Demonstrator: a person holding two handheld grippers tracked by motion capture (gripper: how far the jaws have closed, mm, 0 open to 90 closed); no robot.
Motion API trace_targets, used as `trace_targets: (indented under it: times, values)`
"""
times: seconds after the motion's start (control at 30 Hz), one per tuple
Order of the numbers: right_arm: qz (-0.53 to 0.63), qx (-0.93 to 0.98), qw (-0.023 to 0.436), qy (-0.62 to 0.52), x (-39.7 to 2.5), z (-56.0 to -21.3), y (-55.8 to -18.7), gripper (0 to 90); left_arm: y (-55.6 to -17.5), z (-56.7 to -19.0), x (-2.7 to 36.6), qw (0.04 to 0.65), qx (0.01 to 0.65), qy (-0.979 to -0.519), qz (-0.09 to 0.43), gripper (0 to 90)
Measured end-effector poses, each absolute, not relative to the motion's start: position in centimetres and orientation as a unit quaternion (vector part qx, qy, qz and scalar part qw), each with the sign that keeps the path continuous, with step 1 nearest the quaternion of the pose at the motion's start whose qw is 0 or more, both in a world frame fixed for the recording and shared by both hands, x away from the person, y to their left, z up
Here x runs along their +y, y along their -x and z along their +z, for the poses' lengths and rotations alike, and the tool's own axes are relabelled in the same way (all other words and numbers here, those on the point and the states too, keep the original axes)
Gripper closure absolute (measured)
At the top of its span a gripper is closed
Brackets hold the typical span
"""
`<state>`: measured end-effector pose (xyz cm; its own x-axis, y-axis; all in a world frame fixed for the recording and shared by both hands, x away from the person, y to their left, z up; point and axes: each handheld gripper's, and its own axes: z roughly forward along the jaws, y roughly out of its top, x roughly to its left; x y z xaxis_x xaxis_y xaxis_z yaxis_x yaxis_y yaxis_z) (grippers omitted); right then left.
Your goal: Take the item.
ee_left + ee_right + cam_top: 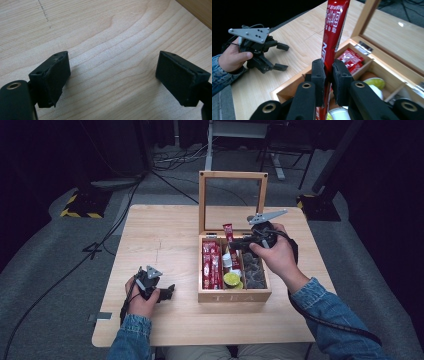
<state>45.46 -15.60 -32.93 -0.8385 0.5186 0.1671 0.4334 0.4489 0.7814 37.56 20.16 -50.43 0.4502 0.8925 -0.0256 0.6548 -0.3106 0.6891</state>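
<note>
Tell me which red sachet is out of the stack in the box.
The long red stick sachet clamped upright in the right gripper; the other red sachets lie flat in the tea box's left compartment.

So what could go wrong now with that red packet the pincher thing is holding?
The right gripper pinches the red stick packet low down, so its long free end might bend or swing and catch the open lid. The thin packet could also slip from the jaws and drop back into the wooden tea box. The left gripper rests open on the table, away from the box, so nothing steadies the box if it gets tugged.
</note>
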Motion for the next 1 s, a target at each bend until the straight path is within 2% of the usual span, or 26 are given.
trace_targets:
  times: [1.0]
  values:
    - [0.424, 0.821, 0.125, -0.363, -25.2, -31.4, -47.3, 80.8, -37.5, -50.4, 20.2, 0.322, 0.492, -0.788, 0.184, 12.1]
